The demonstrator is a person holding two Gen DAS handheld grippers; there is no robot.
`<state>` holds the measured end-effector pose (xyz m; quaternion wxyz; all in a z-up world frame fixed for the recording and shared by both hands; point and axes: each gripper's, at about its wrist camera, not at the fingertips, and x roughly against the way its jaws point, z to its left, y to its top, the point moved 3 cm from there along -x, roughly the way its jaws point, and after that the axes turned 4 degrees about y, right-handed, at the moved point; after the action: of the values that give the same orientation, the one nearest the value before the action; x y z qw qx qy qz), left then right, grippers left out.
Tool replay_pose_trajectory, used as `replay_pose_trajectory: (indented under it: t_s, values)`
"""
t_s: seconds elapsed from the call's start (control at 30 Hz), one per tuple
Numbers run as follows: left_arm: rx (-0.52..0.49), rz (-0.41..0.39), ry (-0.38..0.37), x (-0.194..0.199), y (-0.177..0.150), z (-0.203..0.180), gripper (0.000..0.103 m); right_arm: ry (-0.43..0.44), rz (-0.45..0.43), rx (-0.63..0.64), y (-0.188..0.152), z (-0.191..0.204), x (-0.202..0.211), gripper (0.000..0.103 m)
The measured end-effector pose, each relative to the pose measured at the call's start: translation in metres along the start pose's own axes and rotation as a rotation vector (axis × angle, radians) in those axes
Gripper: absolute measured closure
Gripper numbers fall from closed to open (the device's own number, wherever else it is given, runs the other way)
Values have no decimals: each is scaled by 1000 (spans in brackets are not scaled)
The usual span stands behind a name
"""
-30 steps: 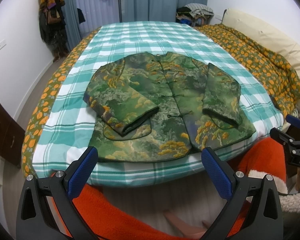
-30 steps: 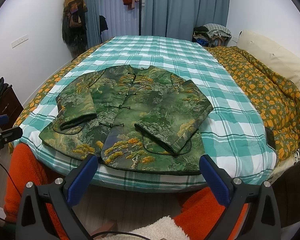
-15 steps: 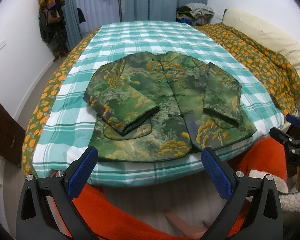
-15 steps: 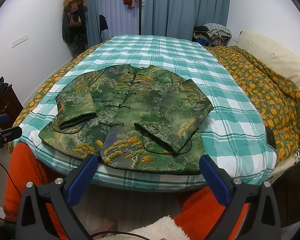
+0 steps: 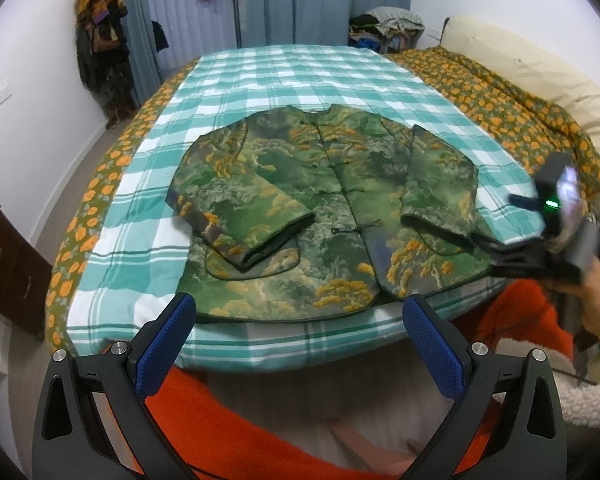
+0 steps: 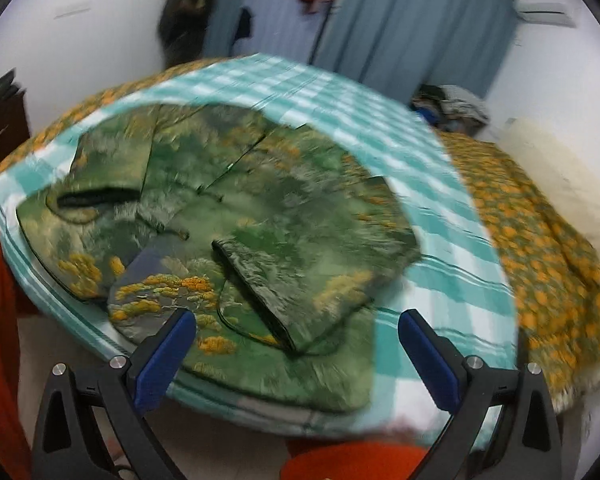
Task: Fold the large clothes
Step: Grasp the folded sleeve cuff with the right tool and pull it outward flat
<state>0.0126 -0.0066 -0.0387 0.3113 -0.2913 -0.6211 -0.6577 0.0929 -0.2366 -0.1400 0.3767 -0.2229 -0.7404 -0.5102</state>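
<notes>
A green jacket with orange tree patterns lies flat, front up, on the teal checked bedspread. Both sleeves are folded in over its front. It also shows in the blurred right wrist view. My left gripper is open and empty, held just short of the jacket's hem at the bed's near edge. My right gripper is open and empty, over the jacket's lower right corner near the folded sleeve cuff. The right gripper's body shows in the left wrist view at the bed's right edge.
An orange-flowered quilt and cream pillow lie along the bed's right side. A dark dresser stands at the left. Coats hang on the far wall. My orange sleeves are below the grippers.
My right gripper has swung forward and up over the jacket's right corner, blurring its view. My left gripper has moved slightly closer to the bed. The jacket has not moved.
</notes>
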Motion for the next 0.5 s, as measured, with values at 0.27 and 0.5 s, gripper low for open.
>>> replay_pose_trajectory:
  t_s: [0.27, 0.5]
  values:
    - [14, 10, 41, 2, -1, 5, 0, 70, 68, 24, 17, 12, -108, 10]
    - [26, 47, 62, -8, -4, 12, 0, 101, 84, -73, 15, -6, -110, 90]
